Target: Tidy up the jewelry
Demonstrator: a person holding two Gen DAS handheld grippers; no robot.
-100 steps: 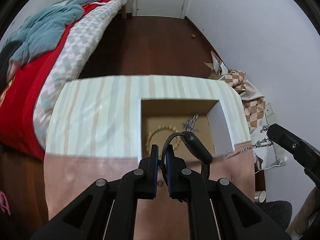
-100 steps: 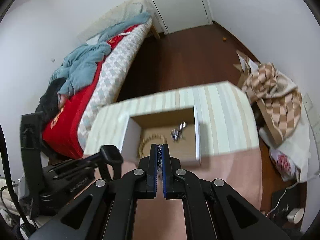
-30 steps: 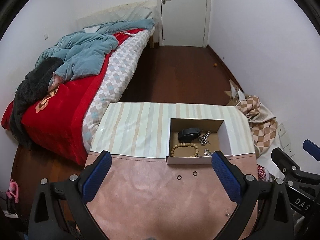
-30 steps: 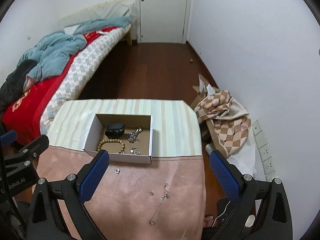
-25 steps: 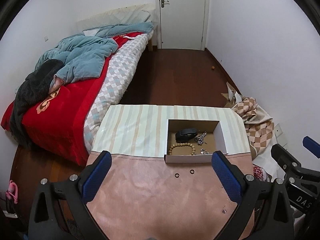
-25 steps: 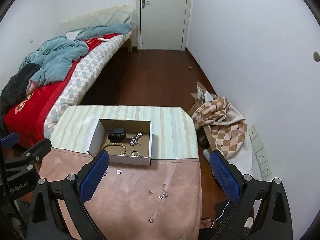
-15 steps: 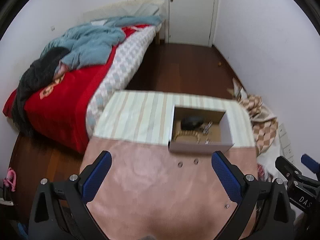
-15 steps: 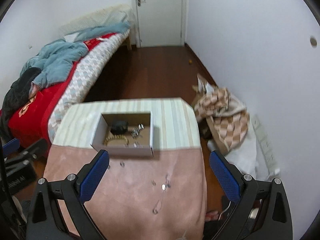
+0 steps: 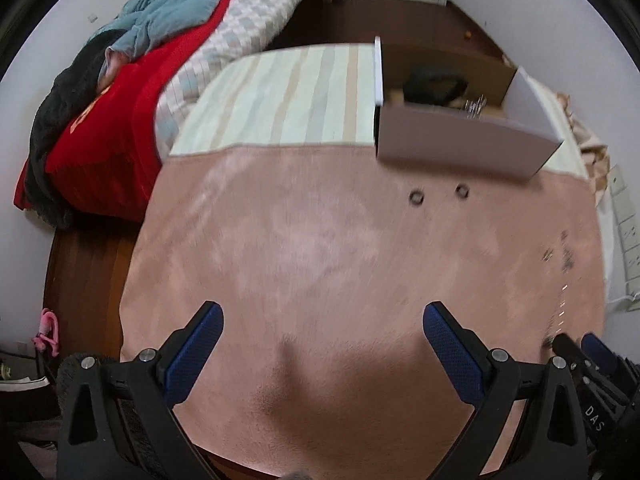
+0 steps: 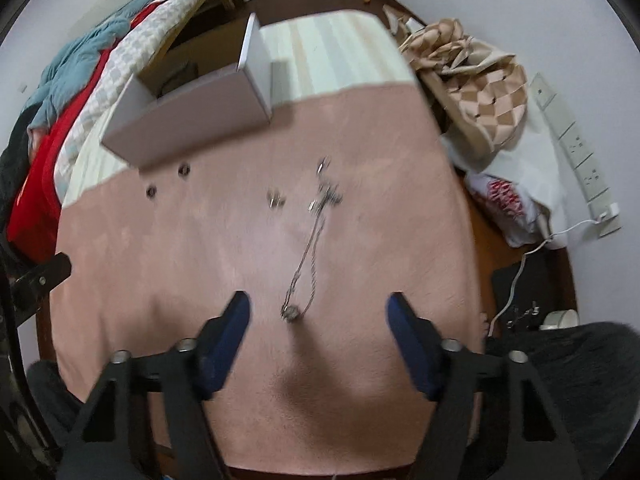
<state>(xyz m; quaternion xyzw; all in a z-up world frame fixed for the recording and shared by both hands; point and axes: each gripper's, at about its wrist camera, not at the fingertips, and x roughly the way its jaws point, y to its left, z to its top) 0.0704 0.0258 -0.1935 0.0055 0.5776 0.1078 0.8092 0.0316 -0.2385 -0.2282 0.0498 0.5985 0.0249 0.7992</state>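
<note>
Jewelry lies scattered on the pink cloth (image 10: 240, 248) that covers the near part of the worktop. A silver chain necklace (image 10: 306, 256) stretches toward the right gripper (image 10: 318, 314), its pendant end just ahead of the blue pads, which stand wide apart with nothing between them. Beyond the chain sit a small silver earring (image 10: 276, 200) and a blurred cluster of silver pieces (image 10: 328, 196). Two dark rings (image 9: 417, 197) rest side by side close to the front wall of the white cardboard box (image 9: 460, 148), which stands where pink cloth meets the striped cloth (image 9: 288, 92). Inside the box a dark object (image 9: 434, 86) and some silver bits (image 9: 476, 104) show over the wall (the rest is hidden). The left gripper (image 9: 318, 334) hangs over bare pink cloth, jaws spread wide and holding nothing. Off the worktop's left side is a bed (image 9: 120, 96) with red and teal covers; on the right, a checked fabric heap (image 10: 476, 84) and a power strip (image 10: 576, 148) along the wall.
</note>
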